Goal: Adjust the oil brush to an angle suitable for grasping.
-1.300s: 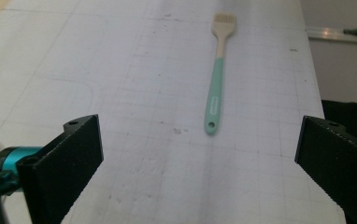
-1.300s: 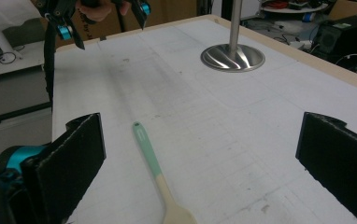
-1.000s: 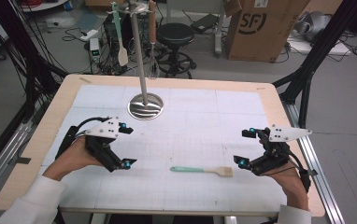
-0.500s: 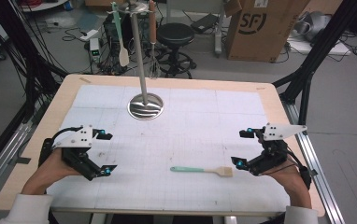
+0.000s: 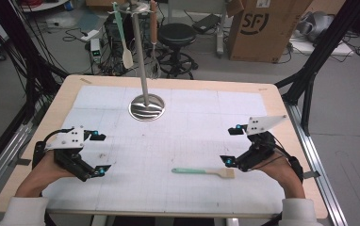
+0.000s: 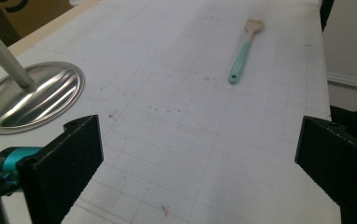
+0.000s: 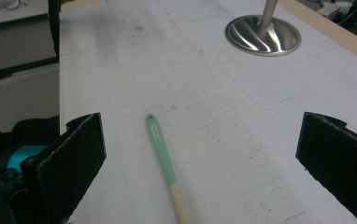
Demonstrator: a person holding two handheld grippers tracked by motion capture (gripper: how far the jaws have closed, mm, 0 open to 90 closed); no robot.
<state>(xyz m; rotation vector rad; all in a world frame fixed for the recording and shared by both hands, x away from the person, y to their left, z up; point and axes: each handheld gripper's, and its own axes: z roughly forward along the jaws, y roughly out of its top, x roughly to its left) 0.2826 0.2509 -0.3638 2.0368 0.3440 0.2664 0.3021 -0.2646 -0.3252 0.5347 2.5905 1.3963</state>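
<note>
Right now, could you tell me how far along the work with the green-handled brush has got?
Two utensils already hang on the stand. Nothing is in hand: the right gripper and left gripper are both open and empty. The brush lies flat on the mat, near the right gripper. Grasping it, probably to hang it, is left.

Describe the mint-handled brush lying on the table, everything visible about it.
The brush is a small pastry-style tool with a mint-green handle, apparently silicone or plastic, a hang hole at its tip, and a pale wood-coloured head with light bristles. It lies flat on the white gridded mat, handle pointing toward the person's left, head toward the right hand-held gripper, which is open and close by without touching it.
</note>
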